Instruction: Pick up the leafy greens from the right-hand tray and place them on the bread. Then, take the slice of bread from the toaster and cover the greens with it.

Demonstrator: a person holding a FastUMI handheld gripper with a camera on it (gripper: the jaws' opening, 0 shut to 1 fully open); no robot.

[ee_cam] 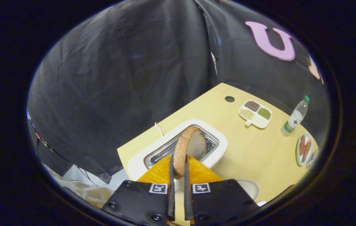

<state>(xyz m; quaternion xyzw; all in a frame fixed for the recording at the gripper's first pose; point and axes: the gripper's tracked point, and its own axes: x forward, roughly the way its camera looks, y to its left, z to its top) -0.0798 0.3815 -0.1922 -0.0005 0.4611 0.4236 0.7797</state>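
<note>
The wooden table [253, 150] carries the toaster [218, 146] just ahead of the fingers. The gripper [178, 175] is nearly closed, both fingers pinching the bread slice [185, 144] edgewise (probably so it clears the slot), pointing toward 12 o'clock.

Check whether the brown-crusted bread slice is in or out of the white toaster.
Out: the brown-crusted bread slice stands on edge, pinched between the gripper fingers above the white toaster slot.

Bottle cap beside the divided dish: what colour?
Green, in the gripper view: bottle cap.
</note>
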